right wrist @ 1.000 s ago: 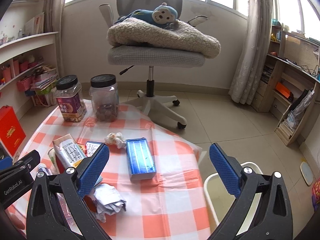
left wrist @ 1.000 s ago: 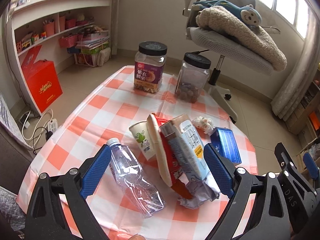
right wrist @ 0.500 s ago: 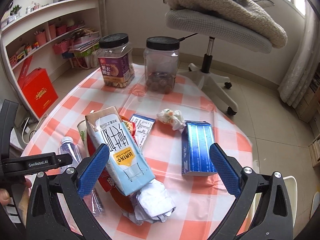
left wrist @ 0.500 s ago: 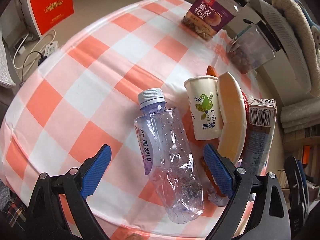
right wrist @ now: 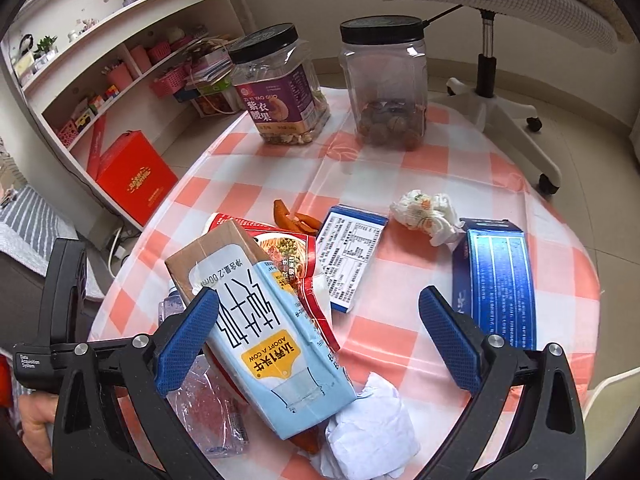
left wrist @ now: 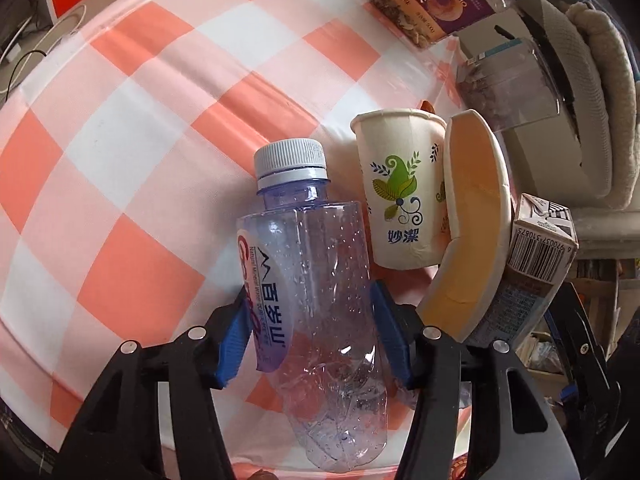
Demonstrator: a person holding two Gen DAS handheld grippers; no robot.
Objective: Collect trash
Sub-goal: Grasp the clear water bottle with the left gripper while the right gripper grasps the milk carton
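My left gripper (left wrist: 310, 332) is shut on a crushed clear plastic bottle (left wrist: 316, 312) with a white cap, lying on the checked tablecloth (left wrist: 132, 184). A paper cup (left wrist: 400, 196), a paper bowl (left wrist: 472, 224) and a milk carton (left wrist: 536, 256) lie just right of it. My right gripper (right wrist: 318, 340) is open, low over the light blue milk carton (right wrist: 272, 328), its left pad beside the carton. The bottle (right wrist: 204, 408) shows under the carton, with a red noodle wrapper (right wrist: 288, 248) and crumpled white paper (right wrist: 368, 432).
Two black-lidded jars (right wrist: 280, 88) (right wrist: 384, 84) stand at the table's far side. Blue boxes (right wrist: 500, 280) (right wrist: 348, 252), a tissue wad (right wrist: 428, 212) and orange peel (right wrist: 292, 216) lie on the cloth. A white bin rim (right wrist: 612, 396) is at the right; an office chair (right wrist: 500, 4) stands beyond.
My left gripper moved down onto the bottle and closed on it. My right gripper swung left and lower, from above the blue box to over the milk carton, still open.
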